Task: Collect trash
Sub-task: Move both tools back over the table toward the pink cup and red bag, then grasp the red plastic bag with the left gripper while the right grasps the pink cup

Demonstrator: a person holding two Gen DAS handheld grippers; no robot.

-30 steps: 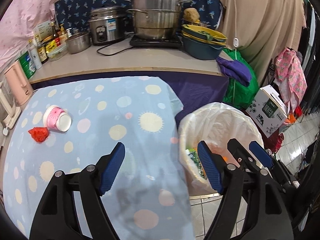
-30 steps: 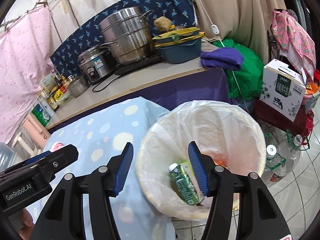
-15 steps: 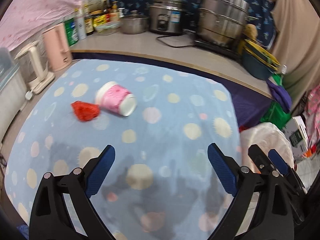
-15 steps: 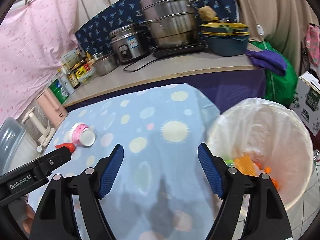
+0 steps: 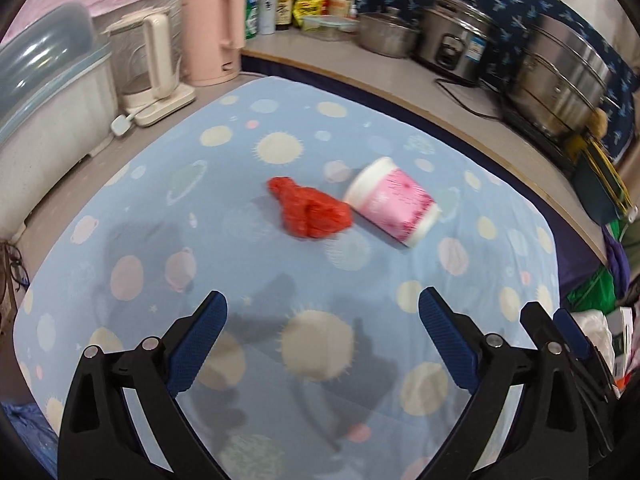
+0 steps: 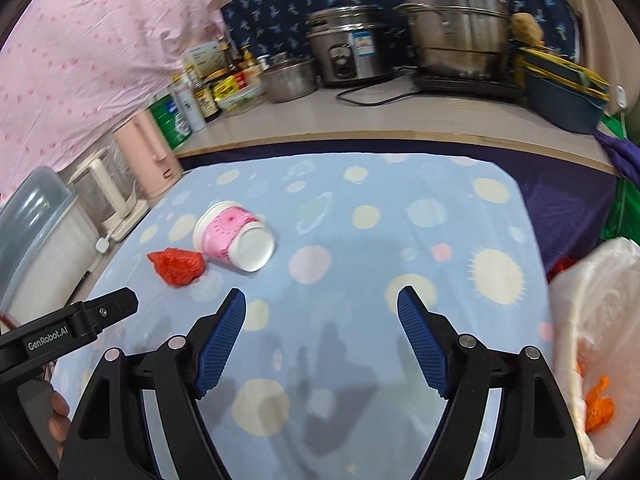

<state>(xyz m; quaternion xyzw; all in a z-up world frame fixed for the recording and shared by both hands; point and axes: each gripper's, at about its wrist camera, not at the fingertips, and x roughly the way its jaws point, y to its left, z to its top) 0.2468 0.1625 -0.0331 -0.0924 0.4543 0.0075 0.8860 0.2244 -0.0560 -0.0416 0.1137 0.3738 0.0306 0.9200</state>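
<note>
- Under me lies a blue tablecloth (image 5: 248,256) dotted with suns and planets.
- To my left stand a pink kettle (image 5: 212,36) and a cream coffee maker (image 5: 148,68), side by side.
- On the counter (image 6: 400,116) behind I see a rice cooker (image 6: 348,48), a tall steel steamer (image 6: 460,24), bottles and jars (image 6: 204,88).

Spotted blue tablecloth (image 5: 248,264), cluttered counter (image 6: 400,120)

Even indoor light, motion blur, fisheye-warped edges
</note>
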